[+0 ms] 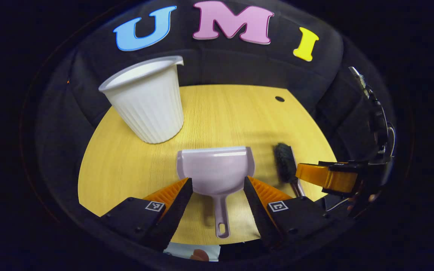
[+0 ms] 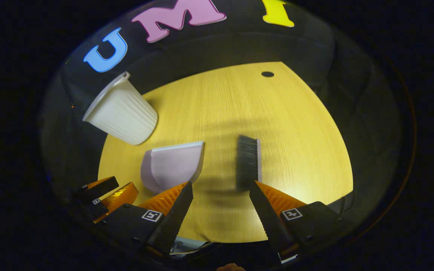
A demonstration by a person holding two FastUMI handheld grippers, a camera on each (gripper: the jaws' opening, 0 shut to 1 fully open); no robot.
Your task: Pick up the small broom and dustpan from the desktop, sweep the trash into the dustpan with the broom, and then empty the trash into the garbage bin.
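— What sits nearest in the left gripper view?

— The left gripper (image 1: pixel 217 188), its orange-and-black fingers spread wide and pinching nothing. Between them lies the pale lilac plastic dustpan (image 1: pixel 217 171), flat on the yellow wood-grain desktop (image 1: pixel 217 113), its slim handle pointing back toward the camera, its scoop mouth facing away. Neither finger touches it.

— And just past that?

— To the dustpan's right, near but apart from it, the small broom with dark bristles (image 1: pixel 285 162) lies on the desk. The right gripper (image 1: pixel 328 176) reaches in from the right edge and overlaps the broom's handle (whether it touches I cannot tell from here).

— What does the right gripper view add?

— There the right gripper (image 2: pixel 220 192) is also spread open, holding nothing. The small broom (image 2: pixel 248 162) lies just ahead of its right finger, bristle block pointing away; the handle end is hidden behind that finger. The dustpan (image 2: pixel 171 165) lies to the left, beyond the other finger, and the left gripper (image 2: pixel 107 194) shows at the lower left.

— Farthest back?

— The white ribbed plastic garbage bin (image 1: pixel 147 103) stands on the desk's far left, beyond the dustpan and well apart from the broom. A small dark hole (image 1: pixel 279 99) marks the desktop's far right.
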